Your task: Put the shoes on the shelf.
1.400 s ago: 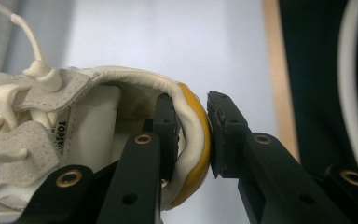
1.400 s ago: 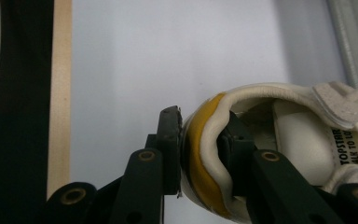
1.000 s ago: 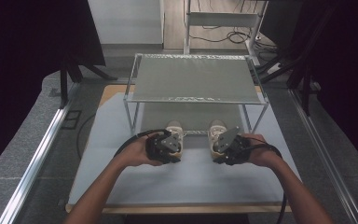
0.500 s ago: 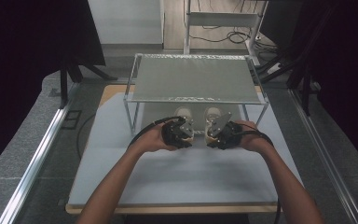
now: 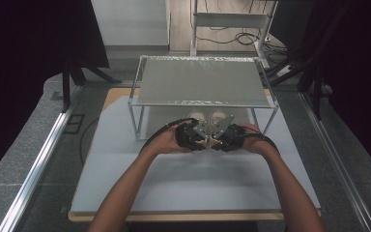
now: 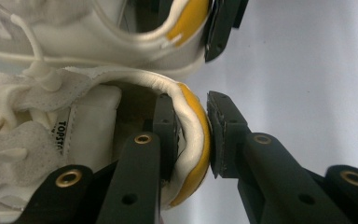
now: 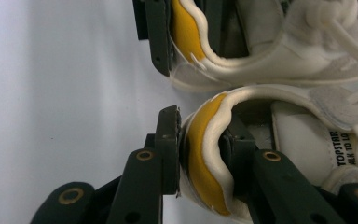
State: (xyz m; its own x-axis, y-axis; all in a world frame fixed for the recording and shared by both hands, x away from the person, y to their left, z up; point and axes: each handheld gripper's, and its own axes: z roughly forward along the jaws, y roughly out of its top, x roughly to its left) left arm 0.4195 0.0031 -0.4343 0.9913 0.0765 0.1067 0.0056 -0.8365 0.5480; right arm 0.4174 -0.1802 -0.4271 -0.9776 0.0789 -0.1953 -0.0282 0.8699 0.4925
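Both shoes have slid under the rack [image 5: 203, 87], each hand-held gripper pinching a heel

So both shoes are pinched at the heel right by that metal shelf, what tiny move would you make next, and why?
Probably slide both shoes a little farther forward under the shelf. The left tool clamps the yellow heel of the left shoe, the right tool clamps the right shoe, and from above the pair sits side by side only partly beneath the shelf's front edge, so letting go seems early.
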